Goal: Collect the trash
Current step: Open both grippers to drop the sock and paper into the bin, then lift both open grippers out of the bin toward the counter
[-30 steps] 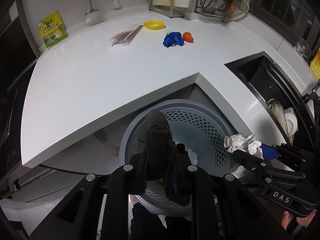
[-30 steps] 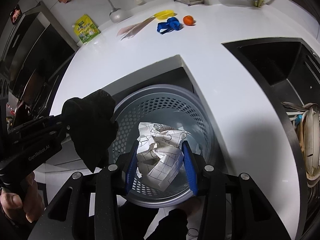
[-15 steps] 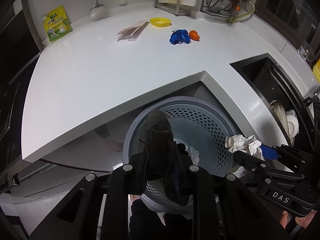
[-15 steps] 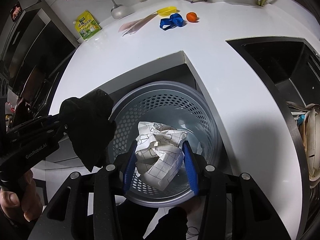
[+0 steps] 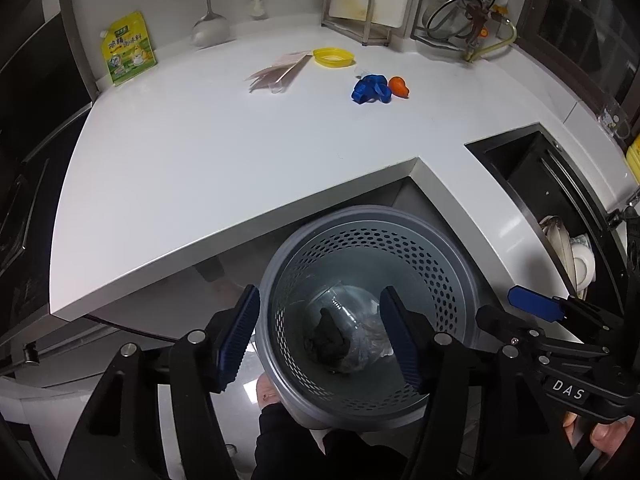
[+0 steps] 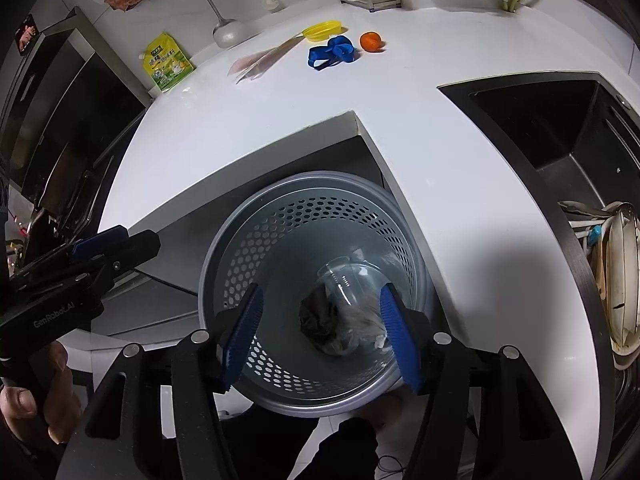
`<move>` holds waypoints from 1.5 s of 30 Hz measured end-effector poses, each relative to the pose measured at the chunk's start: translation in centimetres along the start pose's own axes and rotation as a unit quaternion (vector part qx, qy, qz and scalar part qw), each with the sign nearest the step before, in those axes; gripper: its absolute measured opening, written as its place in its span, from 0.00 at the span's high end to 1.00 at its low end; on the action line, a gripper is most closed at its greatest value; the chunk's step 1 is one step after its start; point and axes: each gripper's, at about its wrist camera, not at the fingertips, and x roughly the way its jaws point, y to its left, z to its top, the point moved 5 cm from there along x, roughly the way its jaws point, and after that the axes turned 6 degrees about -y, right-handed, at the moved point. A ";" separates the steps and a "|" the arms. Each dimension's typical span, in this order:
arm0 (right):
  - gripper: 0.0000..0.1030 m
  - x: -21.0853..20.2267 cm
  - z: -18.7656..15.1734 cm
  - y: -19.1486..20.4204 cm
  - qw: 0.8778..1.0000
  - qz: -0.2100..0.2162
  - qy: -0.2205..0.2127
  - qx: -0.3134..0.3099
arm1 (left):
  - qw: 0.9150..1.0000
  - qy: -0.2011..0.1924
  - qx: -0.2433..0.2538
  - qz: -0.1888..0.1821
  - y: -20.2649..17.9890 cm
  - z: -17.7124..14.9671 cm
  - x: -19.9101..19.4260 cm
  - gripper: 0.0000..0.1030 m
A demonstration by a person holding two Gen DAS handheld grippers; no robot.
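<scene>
A grey perforated waste basket point(image 5: 460, 268) point(image 6: 208, 264) stands on the floor below the white counter's notch. At its bottom lie a black cloth point(image 5: 326, 344) point(image 6: 314, 316), a clear plastic cup point(image 5: 348, 300) point(image 6: 344, 276) and crumpled paper point(image 6: 370, 330). My left gripper point(image 5: 320, 340) hovers over the basket mouth with its jaws opening and nothing between the blue pads. Beside it, my right gripper point(image 6: 322, 338) is also above the basket, jaws opening and empty. Each gripper shows in the other's view: the right gripper point(image 5: 496, 304), the left gripper point(image 6: 138, 238).
On the white counter point(image 5: 200, 168) lie a blue strap point(image 5: 370, 88), an orange piece point(image 5: 398, 86), a yellow lid point(image 5: 334, 57), a pink wrapper point(image 5: 280, 70) and a green-yellow pouch point(image 5: 128, 48). A dark sink point(image 6: 560, 128) with dishes point(image 6: 616, 280) is at the right.
Both grippers have opened. The black cloth left the left gripper and the crumpled paper left the right one; both now lie at the bottom of the basket.
</scene>
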 end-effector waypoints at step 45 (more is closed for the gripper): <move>0.38 -2.9 11.0 -1.4 0.991 -0.082 -0.097 0.048 | 0.994 -0.103 0.033 -0.027 5.2 13.8 -1.7 0.09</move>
